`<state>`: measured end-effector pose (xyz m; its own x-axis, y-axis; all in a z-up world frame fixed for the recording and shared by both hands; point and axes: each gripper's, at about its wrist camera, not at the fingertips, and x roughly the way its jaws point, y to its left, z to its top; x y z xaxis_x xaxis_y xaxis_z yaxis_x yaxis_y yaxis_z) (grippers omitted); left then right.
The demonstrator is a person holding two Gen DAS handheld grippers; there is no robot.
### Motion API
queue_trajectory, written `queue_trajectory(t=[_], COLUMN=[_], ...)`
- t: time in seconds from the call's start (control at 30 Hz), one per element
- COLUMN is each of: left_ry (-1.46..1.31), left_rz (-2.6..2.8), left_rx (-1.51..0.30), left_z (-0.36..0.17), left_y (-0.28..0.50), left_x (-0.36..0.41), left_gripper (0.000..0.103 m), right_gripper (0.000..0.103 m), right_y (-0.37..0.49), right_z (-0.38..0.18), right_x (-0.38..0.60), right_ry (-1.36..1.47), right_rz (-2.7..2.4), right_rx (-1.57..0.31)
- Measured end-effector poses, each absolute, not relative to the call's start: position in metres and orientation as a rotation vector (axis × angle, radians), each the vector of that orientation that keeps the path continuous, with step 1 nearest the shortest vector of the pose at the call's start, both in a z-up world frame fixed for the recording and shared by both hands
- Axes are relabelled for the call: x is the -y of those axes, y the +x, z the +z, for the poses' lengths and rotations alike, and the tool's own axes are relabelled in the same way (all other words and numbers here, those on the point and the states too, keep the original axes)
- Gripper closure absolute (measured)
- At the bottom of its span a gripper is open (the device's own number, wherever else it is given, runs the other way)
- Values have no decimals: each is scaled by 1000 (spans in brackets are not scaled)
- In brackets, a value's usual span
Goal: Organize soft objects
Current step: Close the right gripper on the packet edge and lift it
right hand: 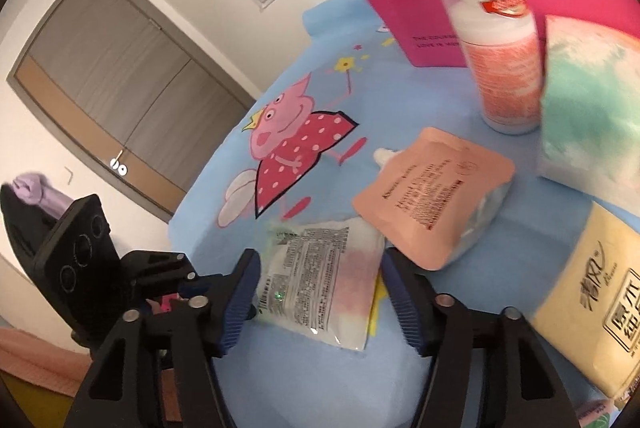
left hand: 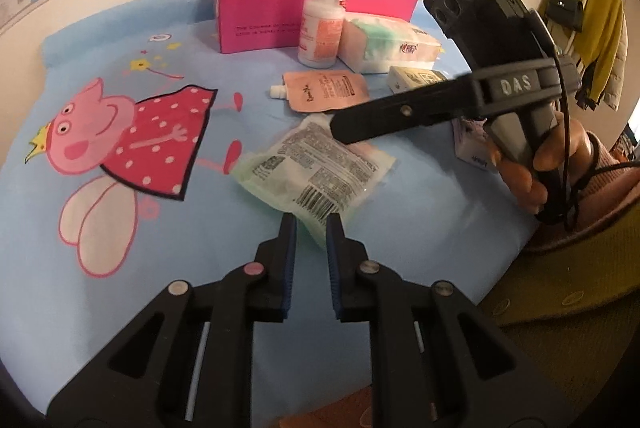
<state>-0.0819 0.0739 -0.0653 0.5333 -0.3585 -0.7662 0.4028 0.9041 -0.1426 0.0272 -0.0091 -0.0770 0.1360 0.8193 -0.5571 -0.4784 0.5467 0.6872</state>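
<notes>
I can read little here. On the right gripper (left hand: 340, 132), seen from the left wrist, raised white letters on its black body spell "DAS". The pink box (left hand: 260, 16) at the far edge of the bed sheet (left hand: 200, 228) carries two lines of small dark print; in the right wrist view they begin "THE COURSE" and "LOVE IS", the rest cut off. The yellow tissue pack (right hand: 592, 312) at the right edge bears large Chinese characters in a framed label, with a script logo above. The clear packet (left hand: 316, 172) shows a barcode and dense print, too small to read. The peach pouch (right hand: 436, 196) has script and red lines, also illegible.
</notes>
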Motion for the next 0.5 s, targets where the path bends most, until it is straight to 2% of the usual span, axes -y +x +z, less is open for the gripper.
queue_trajectory(t=[0.27,0.3,0.37,0.4,0.47,0.5], left_ry=[-2,-13,-45,-61,-75,-84], left_rz=[-457,-460,-468,-473,-476,-477], left_rx=[-936,-943,-950,-954,-959,-964], left_z=[-69,-70,-71,-72,-72,-73], left_y=[-74,-73,-71,-70,-69,-67], left_x=[-78,-79,-83,-84,-85,-85], left_gripper=[86,86,86,86,86,86], right_gripper=[29,32,53,70,77,77], right_y=[25,25,25,24,22,21], right_z=[-77,-78,-84,-87,-89,-88], right_x=[5,6,5,1,-1,0], right_ry=[392,411,467,473,450,458], right_rz=[1024,1038,1104,1117,1096,1097], right_rx=[-1077,-1082,-1119,-1140,-1133,-1134])
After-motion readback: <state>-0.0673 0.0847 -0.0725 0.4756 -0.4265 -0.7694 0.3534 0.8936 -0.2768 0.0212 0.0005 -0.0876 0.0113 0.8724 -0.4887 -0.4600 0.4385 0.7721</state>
